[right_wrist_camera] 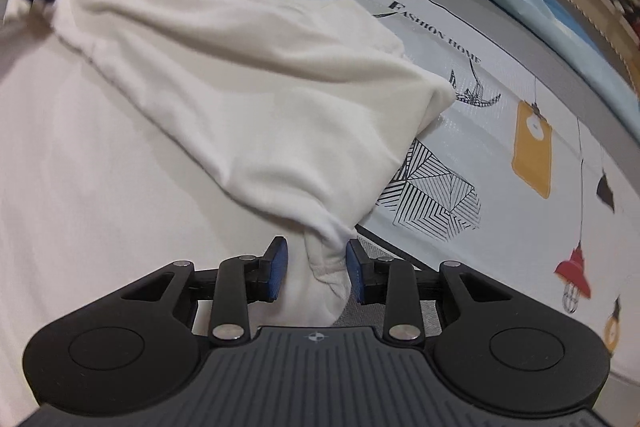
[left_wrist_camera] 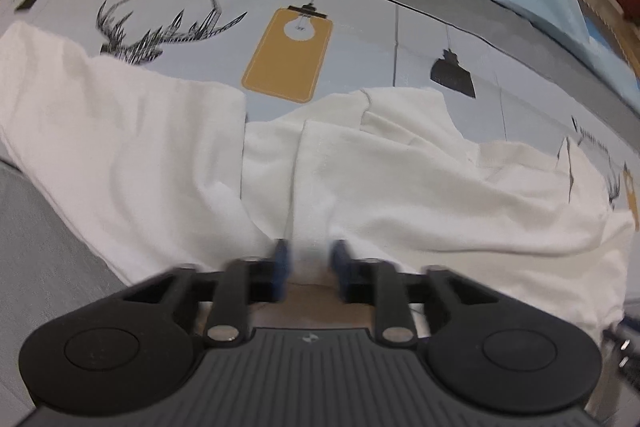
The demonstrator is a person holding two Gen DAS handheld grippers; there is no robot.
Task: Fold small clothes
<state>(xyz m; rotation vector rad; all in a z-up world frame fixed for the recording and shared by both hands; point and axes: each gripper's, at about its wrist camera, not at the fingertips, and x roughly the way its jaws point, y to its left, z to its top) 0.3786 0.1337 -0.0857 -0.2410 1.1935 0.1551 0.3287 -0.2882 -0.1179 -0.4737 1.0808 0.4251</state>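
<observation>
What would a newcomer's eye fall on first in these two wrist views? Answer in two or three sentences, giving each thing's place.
First, the white garment, rumpled across the middle of the printed bedsheet, with a bunched corner between the blue pads of the right gripper at the bottom of that view. In the left wrist view the left gripper stands at the garment's near edge. Beyond it, a yellow lamp print and a deer-head drawing stand out.

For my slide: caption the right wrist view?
Right gripper jaws straddle a bunched white garment on a printed sheet.
</observation>
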